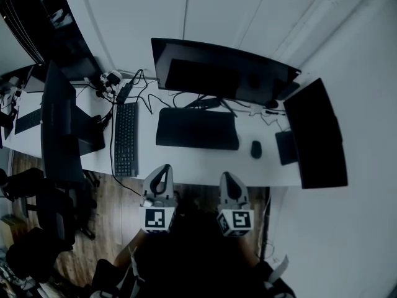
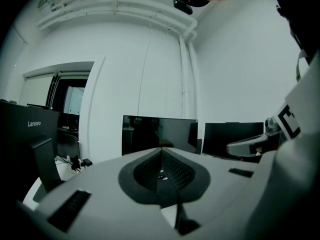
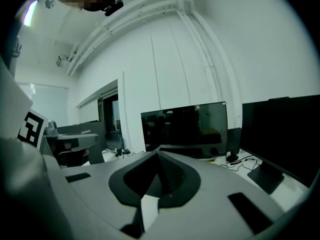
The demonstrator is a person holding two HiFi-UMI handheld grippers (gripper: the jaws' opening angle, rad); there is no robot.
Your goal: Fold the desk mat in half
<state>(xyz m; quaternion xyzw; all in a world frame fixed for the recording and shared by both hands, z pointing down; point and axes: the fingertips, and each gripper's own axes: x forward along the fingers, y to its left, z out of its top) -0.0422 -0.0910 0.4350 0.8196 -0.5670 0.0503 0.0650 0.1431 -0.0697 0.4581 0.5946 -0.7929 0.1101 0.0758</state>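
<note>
A black desk mat [image 1: 197, 129] lies flat on the white desk [image 1: 186, 163], in front of the middle monitor [image 1: 220, 70]. My left gripper [image 1: 163, 171] hovers at the desk's near edge, left of the mat's middle, jaws shut and empty. My right gripper [image 1: 228, 179] is beside it at the near edge, also shut and empty. Both stand apart from the mat. In the left gripper view the left gripper's shut jaws [image 2: 161, 151] point at the monitor [image 2: 160, 134]. The right gripper [image 3: 156, 156] in its own view faces the same monitor [image 3: 185, 129].
A black keyboard [image 1: 126, 138] lies left of the mat, with cables [image 1: 133, 85] behind it. A mouse [image 1: 256, 149] and a small dark pad [image 1: 286, 146] sit to the right, by a second monitor [image 1: 316, 135]. A third monitor [image 1: 59, 126] stands at the left. Office chairs [image 1: 37, 216] are on the wooden floor.
</note>
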